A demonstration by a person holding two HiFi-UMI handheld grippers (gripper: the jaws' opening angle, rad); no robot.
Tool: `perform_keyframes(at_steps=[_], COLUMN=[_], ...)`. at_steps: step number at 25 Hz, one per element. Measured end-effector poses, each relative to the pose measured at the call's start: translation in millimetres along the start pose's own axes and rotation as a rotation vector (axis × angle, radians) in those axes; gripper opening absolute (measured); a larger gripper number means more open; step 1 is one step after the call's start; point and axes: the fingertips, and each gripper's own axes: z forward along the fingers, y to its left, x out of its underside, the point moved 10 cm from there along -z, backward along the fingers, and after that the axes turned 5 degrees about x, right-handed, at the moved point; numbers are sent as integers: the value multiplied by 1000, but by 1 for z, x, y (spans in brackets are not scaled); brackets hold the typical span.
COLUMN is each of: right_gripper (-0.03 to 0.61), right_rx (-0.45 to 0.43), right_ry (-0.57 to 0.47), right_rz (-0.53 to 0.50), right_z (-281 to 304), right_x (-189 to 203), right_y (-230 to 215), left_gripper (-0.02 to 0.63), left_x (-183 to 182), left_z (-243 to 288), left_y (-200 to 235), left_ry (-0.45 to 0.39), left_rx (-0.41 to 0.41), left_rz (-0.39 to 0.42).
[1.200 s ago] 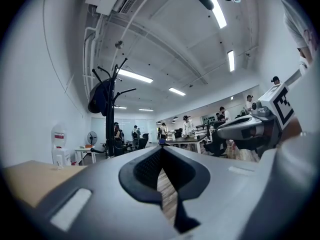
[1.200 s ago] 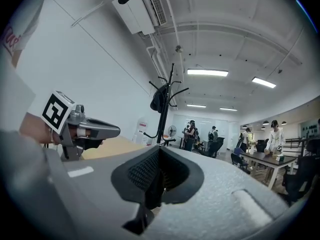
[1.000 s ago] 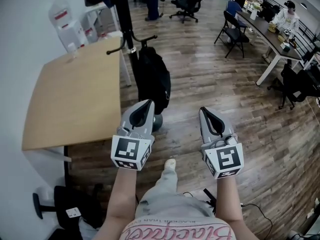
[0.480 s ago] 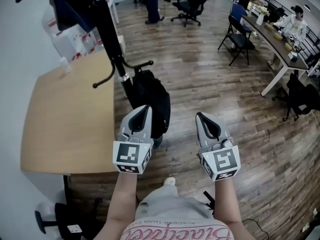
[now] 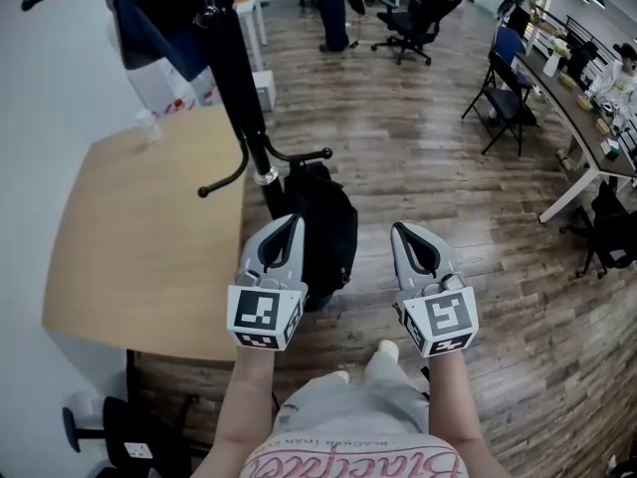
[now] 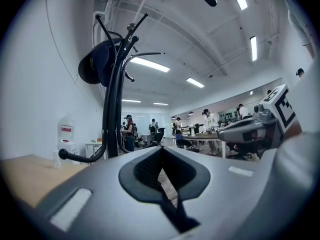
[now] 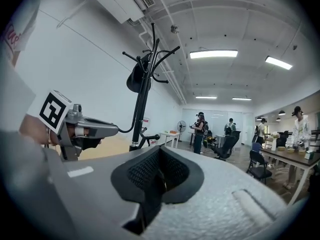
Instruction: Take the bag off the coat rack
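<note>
A black coat rack (image 5: 244, 98) stands beside the table, straight ahead of me. Low on its pole, by a side hook, sits a black backpack (image 5: 326, 229); I cannot tell whether it hangs or rests on the floor. From the rack's top hooks hangs a dark item (image 5: 149, 18), seen as a dark cap-like shape (image 6: 95, 66) in the left gripper view. My left gripper (image 5: 292, 219) is shut and empty, its tip just in front of the backpack. My right gripper (image 5: 400, 229) is shut and empty, to the backpack's right. Both sets of jaws point at the rack (image 7: 142, 99).
A light wooden table (image 5: 139, 237) fills the left, against a white wall. On the wooden floor stand a folding chair (image 5: 508, 103), an office chair (image 5: 418, 18) and a long desk (image 5: 582, 118) at the right. People stand far back. A black chair base (image 5: 109, 431) is at the lower left.
The view has moved closer to the rack, whose top hooks and hanging dark item have come into sight. Both grippers stay shut, held side by side.
</note>
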Motion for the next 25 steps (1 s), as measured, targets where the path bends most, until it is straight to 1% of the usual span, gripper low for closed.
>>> perform_keyframes(at_steps=[4, 10, 12, 16, 19, 21, 25], right_gripper=[2, 3, 3, 3, 3, 3, 5], right_rx=[-73, -188, -253, -436, -529, -585, -705], right_ry=[-15, -55, -74, -116, -129, -135, -113], right_rz=[-32, -41, -41, -55, -52, -47, -71], right_z=[29, 78, 95, 137, 166, 184, 214], right_x=[1, 6, 11, 17, 17, 17, 20], right_y=[-14, -52, -61, -84, -106, -117, -123], left_gripper=[18, 18, 17, 18, 18, 18, 18], left_x=[7, 14, 20, 27, 27, 26, 26], left_z=[10, 39, 47, 61, 75, 83, 90], left_y=[3, 3, 7, 5, -5, -11, -20], left_ry=[7, 29, 33, 41, 50, 48, 49], left_rx=[-69, -195, -245, -394, -487, -533, -636], left_rz=[-7, 4, -4, -20, -17, -15, -24])
